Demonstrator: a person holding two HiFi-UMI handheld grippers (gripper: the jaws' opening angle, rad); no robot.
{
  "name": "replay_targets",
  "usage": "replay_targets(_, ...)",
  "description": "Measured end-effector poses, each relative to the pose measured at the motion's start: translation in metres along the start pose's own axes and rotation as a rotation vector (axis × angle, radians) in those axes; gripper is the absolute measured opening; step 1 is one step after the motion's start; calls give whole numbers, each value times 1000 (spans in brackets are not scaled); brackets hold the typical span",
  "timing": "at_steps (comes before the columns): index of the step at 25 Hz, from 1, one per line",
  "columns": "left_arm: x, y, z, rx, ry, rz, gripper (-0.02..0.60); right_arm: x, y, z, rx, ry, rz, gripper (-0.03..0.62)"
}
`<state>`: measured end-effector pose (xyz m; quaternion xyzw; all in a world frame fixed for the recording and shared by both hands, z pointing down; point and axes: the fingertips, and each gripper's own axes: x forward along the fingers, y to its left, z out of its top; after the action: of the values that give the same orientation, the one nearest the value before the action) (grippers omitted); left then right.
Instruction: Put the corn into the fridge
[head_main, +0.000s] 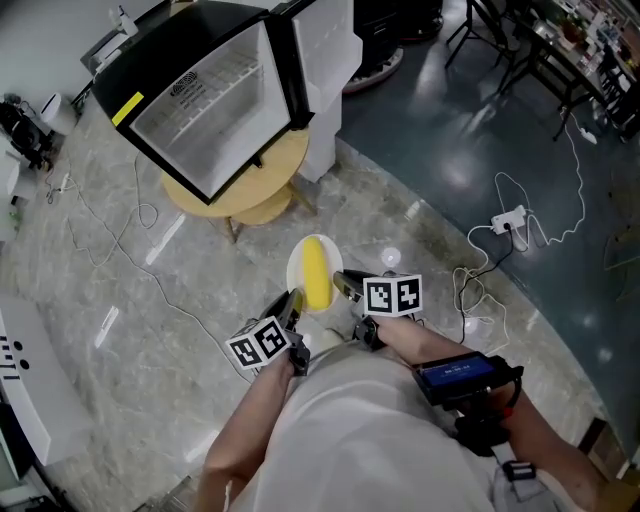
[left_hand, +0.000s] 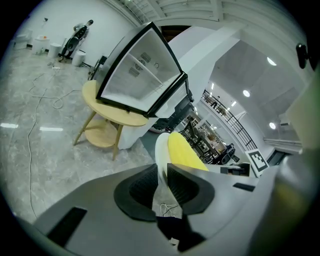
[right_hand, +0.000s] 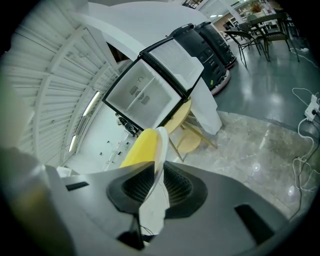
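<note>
A yellow corn cob (head_main: 316, 272) lies on a white plate (head_main: 296, 268) held in the air in front of me. My left gripper (head_main: 292, 305) is shut on the plate's left rim (left_hand: 161, 150), with the corn (left_hand: 184, 151) just beyond its jaws. My right gripper (head_main: 345, 284) is shut on the plate's right rim (right_hand: 160, 150), and the corn (right_hand: 141, 148) shows to the left of it. The small black fridge (head_main: 205, 95) stands ahead on a round wooden table (head_main: 255, 185) with its door (head_main: 322, 50) swung open; its white inside (left_hand: 134, 75) shows wire shelves.
Cables (head_main: 140, 250) trail over the marble floor left of the table. A power strip (head_main: 508, 222) with cords lies on the darker floor at right. Black chairs and tables (head_main: 520, 45) stand far right. A white unit (head_main: 20, 380) is at the left edge.
</note>
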<state>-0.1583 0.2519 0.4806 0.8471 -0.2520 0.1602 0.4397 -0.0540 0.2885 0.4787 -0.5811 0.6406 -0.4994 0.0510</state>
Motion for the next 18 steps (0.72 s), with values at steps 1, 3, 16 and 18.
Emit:
replay_targets(1, 0, 2, -1, -2, 1, 6, 66, 2, -1, -1, 1, 6, 2, 46)
replay_targets(3, 1, 5, -2, -2, 1, 21, 66, 5, -2, -2, 2, 19, 9, 47)
replay_targets(16, 44, -1, 35, -41, -38, 75, 66, 30, -21, 55, -46, 80, 59, 46)
replay_targets(18, 53, -2, 40, -45, -42, 85, 66, 34, -27, 65, -53, 92, 64, 46)
